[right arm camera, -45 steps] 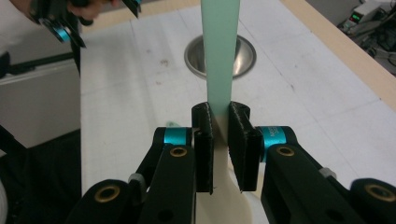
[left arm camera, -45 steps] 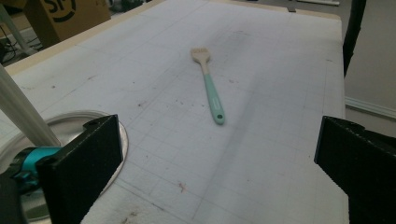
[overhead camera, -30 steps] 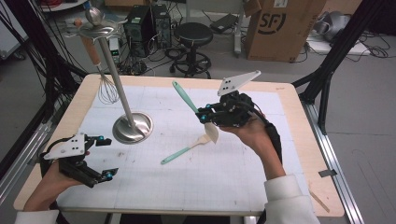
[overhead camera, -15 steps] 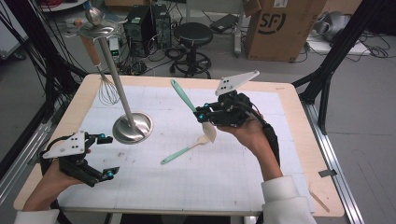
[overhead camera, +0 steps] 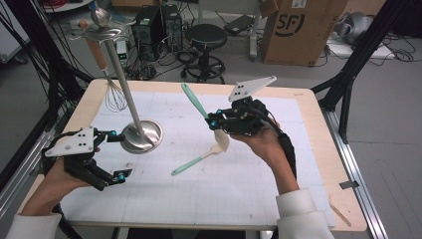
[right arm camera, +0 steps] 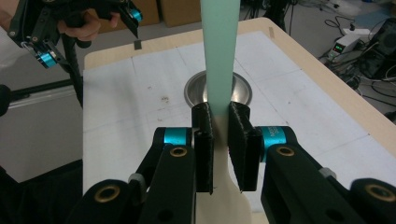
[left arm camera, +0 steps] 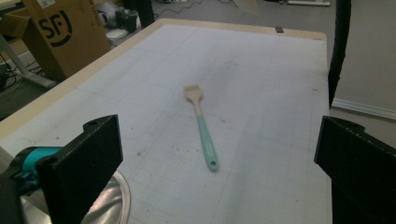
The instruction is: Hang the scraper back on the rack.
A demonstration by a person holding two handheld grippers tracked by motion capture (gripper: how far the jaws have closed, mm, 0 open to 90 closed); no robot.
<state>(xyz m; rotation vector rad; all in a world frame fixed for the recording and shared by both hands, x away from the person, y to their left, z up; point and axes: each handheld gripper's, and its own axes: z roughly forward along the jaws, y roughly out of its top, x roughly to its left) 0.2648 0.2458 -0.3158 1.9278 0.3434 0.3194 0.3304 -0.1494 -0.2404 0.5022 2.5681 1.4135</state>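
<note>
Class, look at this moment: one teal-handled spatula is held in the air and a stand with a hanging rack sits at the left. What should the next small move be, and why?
Probably carry the held spatula leftward and up toward the stand's top rack. The right gripper is shut on it near the blade, handle end raised and free, and a whisk already hangs from the stand. The left gripper is open, holding nothing.

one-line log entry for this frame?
right gripper: shut on spatula, lifted | left gripper: open, empty | brush: flat on mat
</note>
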